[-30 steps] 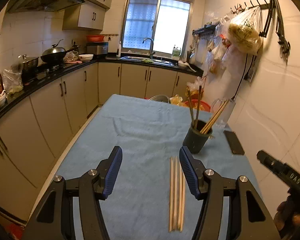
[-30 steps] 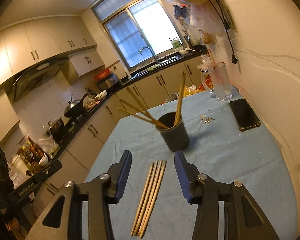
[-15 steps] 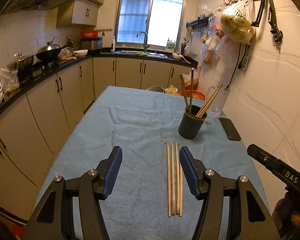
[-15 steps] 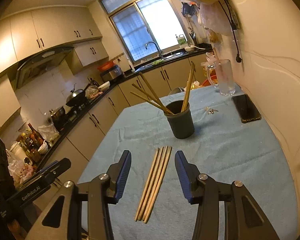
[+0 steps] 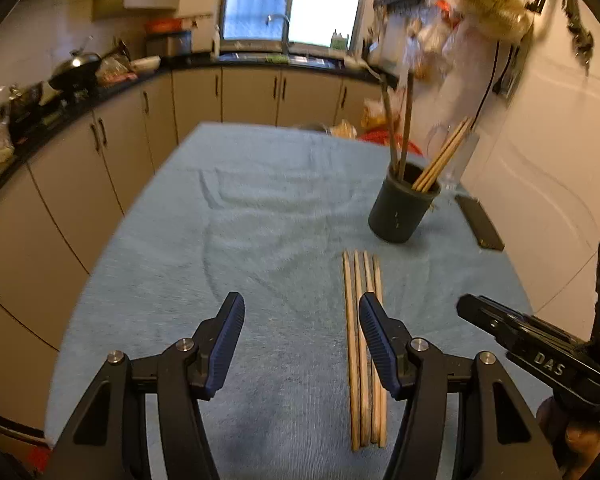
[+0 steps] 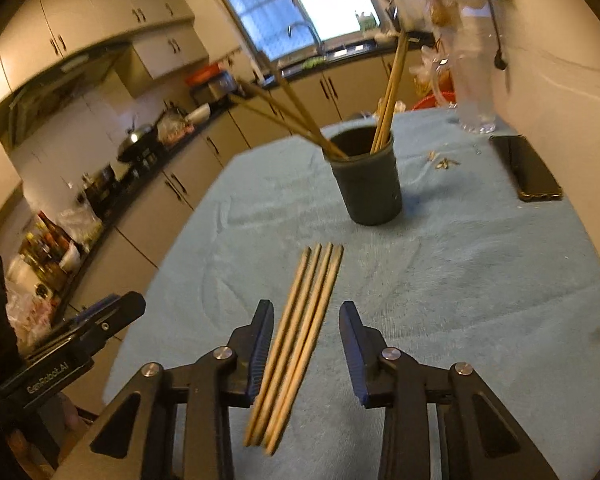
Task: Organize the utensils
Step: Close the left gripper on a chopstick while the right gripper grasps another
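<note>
1. Task objects: four loose chopsticks [image 6: 296, 344] lie flat, side by side and touching, on the blue cloth-covered tabletop [image 6: 480, 304]. A dark holder cup [image 6: 366, 176] stands upright beyond their far tips, near but apart from them.

2. Done so far: the holder cup already contains several chopsticks, leaning against its rim in two groups, one to each side. The exact count cannot be told.

3. Left to do: the four loose chopsticks are not yet lifted. In my judgement this bundle is the remaining work, so the task appears partly complete.

4. Right hand-held gripper [image 6: 306, 344]: it straddles the near half of the bundle, with all four sticks between the jaws. The jaws are closing, yet a gap shows on both sides of the bundle; the pads do not press on it. No grasp is established.

5. Left hand-held gripper [image 5: 302, 344]: released, jaws wide apart, nothing between them. It hangs over bare cloth, with the bundle passing just beside and partly behind its right finger.

6. Other items: a dark phone [image 6: 530, 172] lies flat near the wall, well clear of the bundle. A clear glass jug [image 6: 474, 92] stands behind it. Neither obstructs the route to the cup.

7. Assessment: the step in hand is the pickup of the bundle by the right hand-held gripper; transfer into the cup would follow.
</note>
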Available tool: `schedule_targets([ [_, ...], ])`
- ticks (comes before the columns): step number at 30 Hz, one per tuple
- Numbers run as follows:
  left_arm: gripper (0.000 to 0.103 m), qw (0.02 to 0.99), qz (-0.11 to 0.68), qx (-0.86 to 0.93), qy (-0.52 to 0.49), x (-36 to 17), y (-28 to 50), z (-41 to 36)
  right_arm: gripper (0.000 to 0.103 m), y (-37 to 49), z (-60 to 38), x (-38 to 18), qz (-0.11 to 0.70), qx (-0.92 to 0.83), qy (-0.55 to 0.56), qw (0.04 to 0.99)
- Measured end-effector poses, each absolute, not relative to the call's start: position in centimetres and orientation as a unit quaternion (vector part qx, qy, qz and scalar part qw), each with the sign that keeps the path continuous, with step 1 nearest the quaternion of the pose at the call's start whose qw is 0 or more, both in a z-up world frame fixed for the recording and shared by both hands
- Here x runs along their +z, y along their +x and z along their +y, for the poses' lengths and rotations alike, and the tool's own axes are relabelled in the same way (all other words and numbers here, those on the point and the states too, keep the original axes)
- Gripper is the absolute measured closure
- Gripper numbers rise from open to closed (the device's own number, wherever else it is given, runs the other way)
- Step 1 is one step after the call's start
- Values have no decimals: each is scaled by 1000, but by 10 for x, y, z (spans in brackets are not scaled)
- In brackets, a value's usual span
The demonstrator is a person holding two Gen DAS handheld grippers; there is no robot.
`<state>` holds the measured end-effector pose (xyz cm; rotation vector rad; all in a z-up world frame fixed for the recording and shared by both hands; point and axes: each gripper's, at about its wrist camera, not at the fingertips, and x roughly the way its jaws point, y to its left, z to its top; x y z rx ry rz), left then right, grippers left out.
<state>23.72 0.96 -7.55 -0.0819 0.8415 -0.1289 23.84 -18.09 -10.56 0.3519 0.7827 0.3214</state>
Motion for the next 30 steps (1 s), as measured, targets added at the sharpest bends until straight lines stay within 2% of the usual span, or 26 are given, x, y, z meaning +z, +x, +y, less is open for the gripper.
schedule_targets([
  [13, 42, 873, 478, -95, -31, -132, 315, -7, 82, 347, -150, -163, 469, 146, 147, 859],
  [17, 42, 867, 487, -94, -40, -141, 325, -3, 83, 371, -142, -173, 483, 141, 130, 854],
  [30, 42, 852, 508, -123, -33, -153, 344, -16, 92, 392, -128, -175, 510, 114, 83, 849],
])
